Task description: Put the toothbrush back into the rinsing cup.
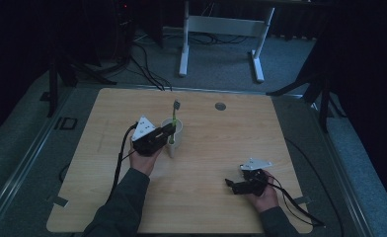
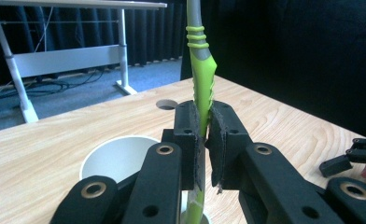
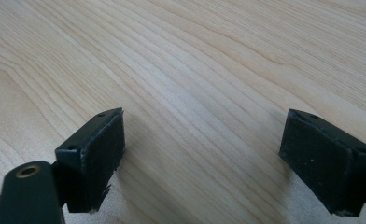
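A green and grey toothbrush (image 1: pixel 174 114) stands upright with its lower end inside a white cup (image 1: pixel 178 141) near the middle of the wooden table (image 1: pixel 221 148). My left gripper (image 1: pixel 169 132) is shut on the brush's green handle just above the cup's rim. In the left gripper view the two pads press on the toothbrush (image 2: pixel 200 70) from both sides, my left gripper (image 2: pixel 203 135) is over the cup (image 2: pixel 107 156), and the brush head is cut off at the top. My right gripper (image 1: pixel 232 185) rests low at the table's front right, open. My right gripper (image 3: pixel 202 158) has only bare wood between its pads.
A round cable hole (image 1: pixel 220 106) sits at the table's far side. Beyond the table stands a white desk frame (image 1: pixel 221 29) on grey carpet, with cables on the floor. My right gripper (image 2: pixel 354 156) shows at the right edge of the left gripper view.
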Demonstrator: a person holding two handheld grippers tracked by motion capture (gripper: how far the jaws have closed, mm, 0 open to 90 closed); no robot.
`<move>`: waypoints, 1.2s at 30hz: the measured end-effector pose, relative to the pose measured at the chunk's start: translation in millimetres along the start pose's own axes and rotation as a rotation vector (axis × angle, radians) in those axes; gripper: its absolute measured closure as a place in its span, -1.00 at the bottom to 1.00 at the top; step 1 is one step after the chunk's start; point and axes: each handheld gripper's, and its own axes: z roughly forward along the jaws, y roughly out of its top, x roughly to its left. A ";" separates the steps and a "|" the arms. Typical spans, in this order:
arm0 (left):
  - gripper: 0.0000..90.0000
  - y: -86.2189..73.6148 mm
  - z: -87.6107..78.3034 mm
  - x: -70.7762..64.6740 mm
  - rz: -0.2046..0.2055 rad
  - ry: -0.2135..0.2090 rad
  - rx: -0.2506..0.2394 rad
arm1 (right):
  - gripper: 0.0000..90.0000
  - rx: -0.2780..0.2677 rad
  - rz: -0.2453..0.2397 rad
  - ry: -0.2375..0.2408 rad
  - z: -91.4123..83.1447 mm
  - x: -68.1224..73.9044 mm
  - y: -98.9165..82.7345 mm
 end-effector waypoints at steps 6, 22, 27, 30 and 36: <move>0.83 -4.6 -0.3 -0.3 0.000 -0.002 0.015 | -0.70 0.001 0.001 0.000 -0.1 0.1 0.0; 0.80 -17.2 -2.6 2.9 0.009 0.002 0.082 | -0.70 0.000 0.001 0.000 -0.1 0.1 0.0; 0.71 -21.0 -2.9 4.6 0.004 -0.012 0.105 | -0.70 0.001 0.004 0.001 -0.1 0.3 0.0; 0.41 -24.4 -3.0 3.2 0.012 -0.010 0.128 | -0.70 0.001 0.004 0.001 -0.1 0.3 0.0; 0.12 -28.0 -7.9 0.2 0.029 -0.014 0.141 | -0.70 0.001 0.004 0.001 -0.1 0.3 0.0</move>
